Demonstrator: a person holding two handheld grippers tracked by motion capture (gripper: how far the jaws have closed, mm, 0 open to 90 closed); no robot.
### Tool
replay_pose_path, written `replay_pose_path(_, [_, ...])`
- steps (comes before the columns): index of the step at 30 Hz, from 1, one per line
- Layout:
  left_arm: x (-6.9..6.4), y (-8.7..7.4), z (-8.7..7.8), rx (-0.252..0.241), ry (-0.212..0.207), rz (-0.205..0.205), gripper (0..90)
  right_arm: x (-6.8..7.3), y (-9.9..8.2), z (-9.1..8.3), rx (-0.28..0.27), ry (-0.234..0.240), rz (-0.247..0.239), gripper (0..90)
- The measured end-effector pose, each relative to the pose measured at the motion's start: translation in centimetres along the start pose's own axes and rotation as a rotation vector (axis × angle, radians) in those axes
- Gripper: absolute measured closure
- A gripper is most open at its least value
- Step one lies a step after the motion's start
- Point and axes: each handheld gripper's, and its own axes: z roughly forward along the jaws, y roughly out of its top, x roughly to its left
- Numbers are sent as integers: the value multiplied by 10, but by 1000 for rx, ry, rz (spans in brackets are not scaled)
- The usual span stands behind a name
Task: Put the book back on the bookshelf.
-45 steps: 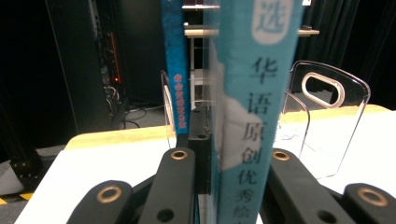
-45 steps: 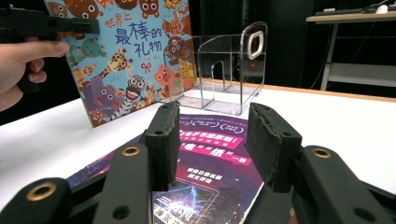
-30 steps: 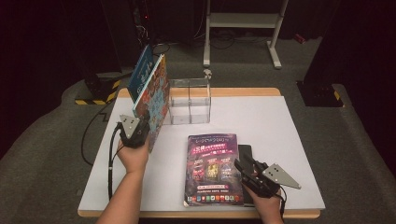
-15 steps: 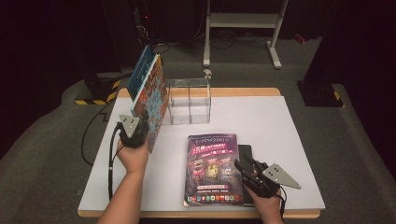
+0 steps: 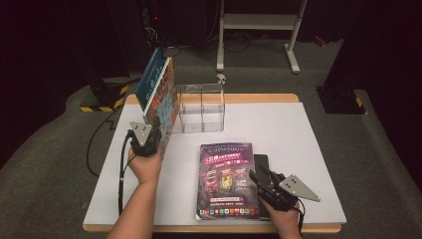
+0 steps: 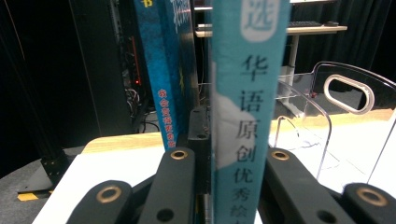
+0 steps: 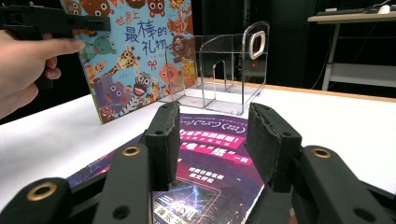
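Note:
Two books stand on edge at the table's left: a blue one point(image 5: 153, 74) and a colourful picture book point(image 5: 168, 102) with a teal spine point(image 6: 243, 116). My left gripper point(image 5: 157, 130) point(image 6: 229, 154) is shut on the teal spine and holds that book upright, with the blue book point(image 6: 168, 70) just to its left. A purple magazine point(image 5: 226, 181) lies flat near the front edge. My right gripper point(image 5: 259, 173) point(image 7: 212, 140) rests low at its right edge, its jaws apart over the cover point(image 7: 210, 154) with nothing between them.
A clear acrylic book holder point(image 5: 201, 107) point(image 7: 233, 65) with dividers stands at the back middle, just right of the upright books. White tabletop point(image 5: 298, 139) lies bare to the right. Behind the table are a metal stand point(image 5: 259, 30) and dark floor.

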Motion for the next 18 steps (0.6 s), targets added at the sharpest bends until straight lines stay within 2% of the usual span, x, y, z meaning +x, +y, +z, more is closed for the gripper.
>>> replay_pose_path(7, [0,1,2,3,0,-24,801,0,0,0,0,0,0,542])
replay_pose_path(18, [1,1,3,3,-2,-27,796,0,0,0,1,1,-1,542])
